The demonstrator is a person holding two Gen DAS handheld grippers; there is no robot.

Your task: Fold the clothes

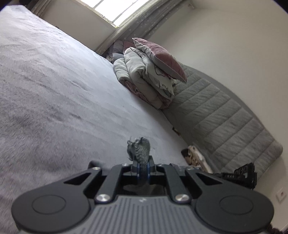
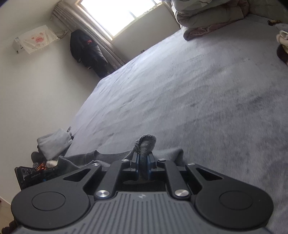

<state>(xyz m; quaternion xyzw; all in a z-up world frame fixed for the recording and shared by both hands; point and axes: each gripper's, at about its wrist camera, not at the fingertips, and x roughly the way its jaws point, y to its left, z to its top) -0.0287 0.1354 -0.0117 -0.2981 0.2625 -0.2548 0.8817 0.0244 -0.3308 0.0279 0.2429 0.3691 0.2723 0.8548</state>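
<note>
Two pinched bunches of one dark grey knit garment [image 2: 145,144] show, one per view; most of it is hidden under the tool bodies. In the left wrist view only a crumpled tuft of knit [image 1: 139,150] sticks up past the fingertips, so can't tell which part of the garment it is. In the right wrist view a folded edge pokes up the same way, w/ more of the cloth trailing left and right just behind the tool, lying on the bed [image 2: 198,100].

Left tool [image 1: 143,170]: jaws narrow, clamped on the knit, cloth squeezed between the blue-edged pads. Right tool [image 2: 143,167]: same, narrow and gripping the knit fold. In both, the cloth runs down btwn the fingers into shadow, lower part not readable.

Bed cover is grey and fuzzy, blurred near the edges of both views. Far end of the bed: stack of folded quilts [image 1: 144,77] w/ a mauve pillow [image 1: 160,55] on top, next to a padded grey headboard [image 1: 225,117]. Right wrist view cuts the quilts off at the top edge. Small pale grey bundle [image 2: 54,144] sits by the bed's left edge; dark items below it too small to identify. Window [image 2: 115,14] is blown out white; dark coat [image 2: 88,52] hangs beside the curtain.
</note>
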